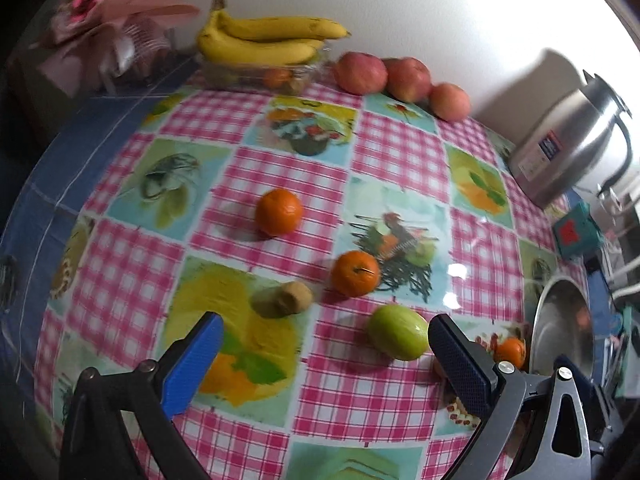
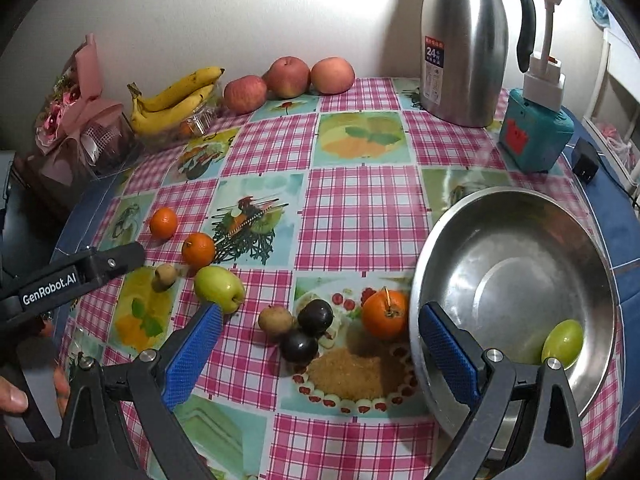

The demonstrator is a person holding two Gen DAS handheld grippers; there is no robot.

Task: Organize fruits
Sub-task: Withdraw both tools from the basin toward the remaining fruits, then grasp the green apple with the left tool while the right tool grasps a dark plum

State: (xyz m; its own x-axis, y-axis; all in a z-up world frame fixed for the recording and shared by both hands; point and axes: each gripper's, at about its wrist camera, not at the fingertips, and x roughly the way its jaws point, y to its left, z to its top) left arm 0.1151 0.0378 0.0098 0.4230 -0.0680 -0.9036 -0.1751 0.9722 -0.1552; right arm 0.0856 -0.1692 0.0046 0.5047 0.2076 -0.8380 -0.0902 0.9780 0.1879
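My left gripper [image 1: 324, 330] is open and empty above the checked tablecloth; a kiwi [image 1: 285, 299], a green apple [image 1: 398, 332] and two oranges [image 1: 355, 273] [image 1: 279, 212] lie just beyond its tips. My right gripper [image 2: 320, 320] is open and empty; a brown kiwi [image 2: 275, 321], two dark plums [image 2: 315, 317] [image 2: 299, 346] and an orange [image 2: 385, 314] lie between its fingers. A steel bowl [image 2: 516, 216] at the right holds one green fruit [image 2: 562, 341]. The left gripper's arm [image 2: 80, 270] shows at the left of the right wrist view, near the green apple [image 2: 218, 288].
Bananas [image 2: 176, 98] on a clear box and three red apples [image 2: 290, 76] sit by the back wall. A steel thermos jug [image 2: 466, 40] and a teal box [image 2: 534, 136] stand at back right. A pink flower bouquet [image 2: 80, 116] is at back left.
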